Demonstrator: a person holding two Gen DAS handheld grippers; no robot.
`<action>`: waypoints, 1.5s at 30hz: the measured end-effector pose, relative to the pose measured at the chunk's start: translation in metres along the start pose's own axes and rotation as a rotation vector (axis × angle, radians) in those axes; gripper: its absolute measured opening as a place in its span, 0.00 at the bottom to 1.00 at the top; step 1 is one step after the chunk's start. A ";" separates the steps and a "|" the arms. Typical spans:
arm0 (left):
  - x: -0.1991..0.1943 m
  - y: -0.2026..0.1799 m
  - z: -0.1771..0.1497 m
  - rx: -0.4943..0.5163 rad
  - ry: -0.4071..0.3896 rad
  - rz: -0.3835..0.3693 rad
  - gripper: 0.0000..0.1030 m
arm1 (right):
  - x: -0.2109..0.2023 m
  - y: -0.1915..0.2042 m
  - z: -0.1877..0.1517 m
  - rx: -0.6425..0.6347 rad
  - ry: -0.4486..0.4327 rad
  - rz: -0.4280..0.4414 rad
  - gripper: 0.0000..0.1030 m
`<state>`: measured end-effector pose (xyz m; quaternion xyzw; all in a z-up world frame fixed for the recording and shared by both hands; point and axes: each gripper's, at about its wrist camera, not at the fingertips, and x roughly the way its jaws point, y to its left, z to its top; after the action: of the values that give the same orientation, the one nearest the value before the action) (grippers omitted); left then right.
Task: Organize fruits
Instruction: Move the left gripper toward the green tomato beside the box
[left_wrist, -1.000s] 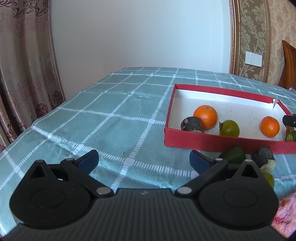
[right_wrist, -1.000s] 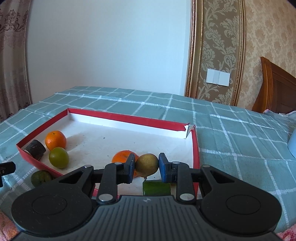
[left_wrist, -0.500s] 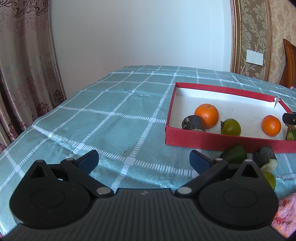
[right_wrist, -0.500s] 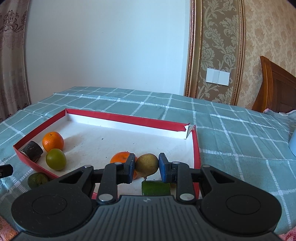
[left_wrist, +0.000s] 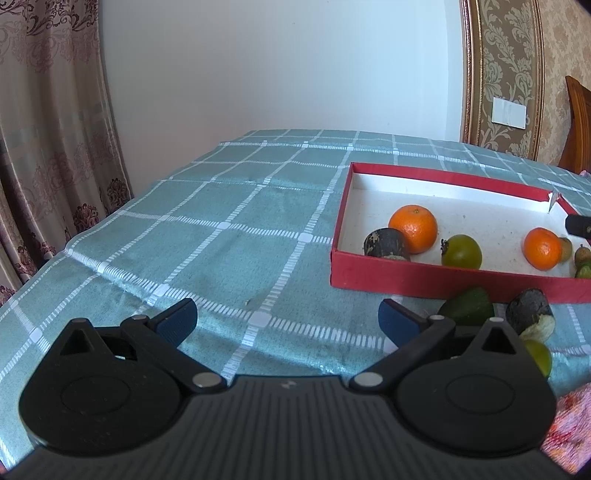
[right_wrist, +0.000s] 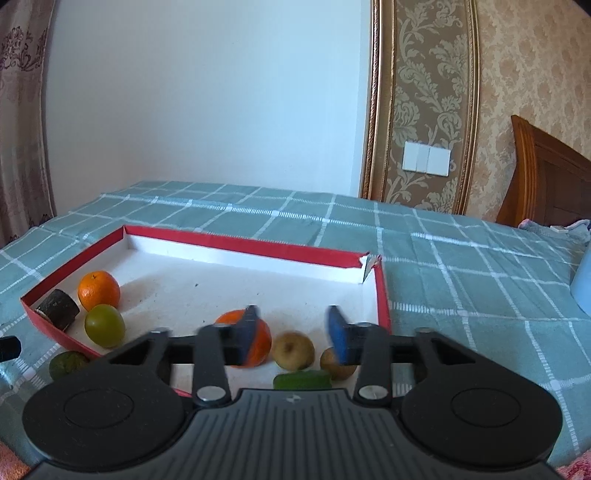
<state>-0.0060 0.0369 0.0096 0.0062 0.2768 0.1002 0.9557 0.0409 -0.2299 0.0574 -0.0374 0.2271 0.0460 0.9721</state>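
Observation:
A red box (right_wrist: 236, 242) with a white floor holds two oranges (right_wrist: 99, 290) (right_wrist: 260, 338), a green round fruit (right_wrist: 104, 325), a dark cut fruit (right_wrist: 58, 309), a yellow-brown pear (right_wrist: 293, 350), a small brown fruit (right_wrist: 332, 365) and a green piece (right_wrist: 302, 380). My right gripper (right_wrist: 293, 334) is open above the pear, which lies on the box floor. My left gripper (left_wrist: 288, 321) is open and empty over the tablecloth, left of the box (left_wrist: 424, 278). Outside the box lie an avocado (left_wrist: 467, 306), a dark fruit (left_wrist: 530, 312) and a green fruit (left_wrist: 539, 356).
The table has a teal checked cloth (left_wrist: 221, 229). A curtain (left_wrist: 48, 147) hangs at the left. A wooden headboard (right_wrist: 546, 184) stands at the right. A pale blue object (right_wrist: 583, 288) sits at the right edge. A pink cloth (left_wrist: 569, 424) lies at the near right.
My right gripper has opened and let go of the pear, which now lies in the box. The left gripper stays open and has shifted only slightly.

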 end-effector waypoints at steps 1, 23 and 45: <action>0.000 0.000 0.000 0.000 -0.001 0.000 1.00 | -0.004 -0.001 0.000 0.007 -0.015 -0.001 0.67; -0.048 -0.069 -0.006 0.166 -0.056 -0.164 1.00 | -0.074 -0.051 -0.053 0.227 -0.061 -0.014 0.78; -0.046 -0.091 -0.032 0.177 -0.002 -0.231 0.83 | -0.071 -0.059 -0.054 0.269 -0.044 -0.008 0.78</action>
<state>-0.0442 -0.0623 0.0012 0.0585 0.2823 -0.0351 0.9569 -0.0400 -0.2990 0.0436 0.0932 0.2095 0.0122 0.9733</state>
